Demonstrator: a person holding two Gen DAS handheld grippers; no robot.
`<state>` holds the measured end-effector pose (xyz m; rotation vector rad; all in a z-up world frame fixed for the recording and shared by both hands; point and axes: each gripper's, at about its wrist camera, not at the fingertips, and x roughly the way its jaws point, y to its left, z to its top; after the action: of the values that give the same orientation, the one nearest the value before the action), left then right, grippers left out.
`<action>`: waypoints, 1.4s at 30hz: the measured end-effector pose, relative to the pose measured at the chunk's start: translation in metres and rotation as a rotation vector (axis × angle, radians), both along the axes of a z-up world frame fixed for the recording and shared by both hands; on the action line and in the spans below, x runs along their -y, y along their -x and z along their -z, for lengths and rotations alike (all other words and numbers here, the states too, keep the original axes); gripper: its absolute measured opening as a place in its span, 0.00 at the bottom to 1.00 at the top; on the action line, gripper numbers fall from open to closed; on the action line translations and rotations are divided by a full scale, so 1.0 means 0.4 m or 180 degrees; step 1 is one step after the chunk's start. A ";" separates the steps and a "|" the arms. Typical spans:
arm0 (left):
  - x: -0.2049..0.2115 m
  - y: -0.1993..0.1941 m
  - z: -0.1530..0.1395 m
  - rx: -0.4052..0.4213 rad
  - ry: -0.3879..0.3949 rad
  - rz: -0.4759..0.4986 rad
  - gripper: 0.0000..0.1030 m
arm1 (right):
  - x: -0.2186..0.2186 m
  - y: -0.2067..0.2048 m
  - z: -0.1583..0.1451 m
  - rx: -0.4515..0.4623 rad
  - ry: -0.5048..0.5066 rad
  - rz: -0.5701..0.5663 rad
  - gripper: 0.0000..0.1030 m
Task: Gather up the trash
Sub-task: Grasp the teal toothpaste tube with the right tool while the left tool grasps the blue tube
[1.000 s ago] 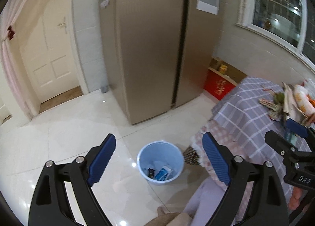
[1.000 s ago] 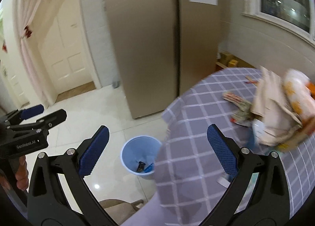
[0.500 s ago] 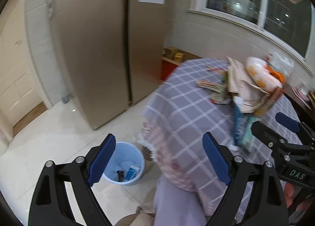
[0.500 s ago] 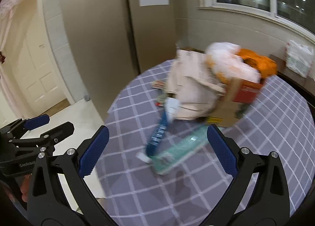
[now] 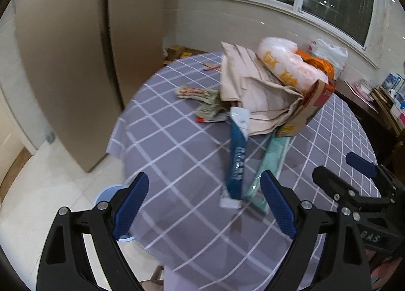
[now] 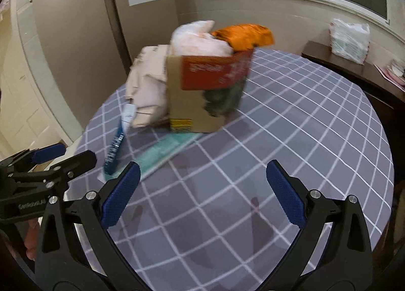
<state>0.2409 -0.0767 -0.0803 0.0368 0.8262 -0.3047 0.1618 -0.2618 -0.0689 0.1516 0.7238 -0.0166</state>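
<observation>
A pile of trash lies on a round table with a grey checked cloth point(image 5: 177, 154) point(image 6: 316, 123). In it are a cardboard box point(image 6: 202, 93) point(image 5: 311, 108) stuffed with a white bag point(image 5: 286, 65) and an orange bag point(image 6: 243, 34), beige paper point(image 5: 253, 88), a blue wrapper point(image 5: 236, 161) point(image 6: 116, 144), a teal pack point(image 5: 268, 164) point(image 6: 162, 151) and small wrappers point(image 5: 200, 96). My left gripper point(image 5: 205, 205) hangs open over the table's near edge, just short of the blue wrapper. My right gripper point(image 6: 200, 194) is open over bare cloth, in front of the box. Neither holds anything.
A blue bin point(image 5: 106, 194) stands on the white tiled floor, partly hidden under the table's left edge. A tall beige fridge point(image 5: 76, 63) rises at the left. A dark side table point(image 6: 354, 73) with a white plastic bag point(image 6: 349, 37) stands under the window at the right.
Both views have swung from the floor and blue bin over to the table top. The trash pile now lies straight ahead and closer. Both grippers stayed open and empty.
</observation>
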 end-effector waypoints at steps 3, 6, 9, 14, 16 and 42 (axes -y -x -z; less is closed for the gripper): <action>0.029 -0.022 0.016 -0.0001 -0.0048 0.0069 0.85 | 0.015 0.003 0.007 -0.0028 0.0047 0.0059 0.95; 0.048 -0.041 0.030 -0.0048 -0.0040 0.0134 0.81 | 0.021 0.003 0.014 -0.0071 0.0069 0.0091 0.95; 0.054 -0.066 0.046 -0.0110 -0.0009 0.0162 0.68 | 0.015 -0.001 0.012 -0.0073 0.0091 0.0073 0.95; 0.048 -0.081 0.051 -0.0026 -0.0126 0.0169 0.15 | -0.010 -0.002 0.009 -0.0075 0.0139 0.0016 0.95; 0.033 -0.079 0.050 -0.0062 -0.0032 0.0230 0.14 | -0.016 -0.009 0.010 -0.0094 0.0141 0.0014 0.95; -0.132 -0.002 0.036 0.0010 0.0035 -0.0100 0.13 | -0.060 -0.096 0.047 -0.0511 0.0170 -0.0191 0.27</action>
<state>0.2415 -0.0239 -0.0948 0.0140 0.8212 -0.2794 0.2004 -0.2379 -0.0878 0.0778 0.8871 0.0093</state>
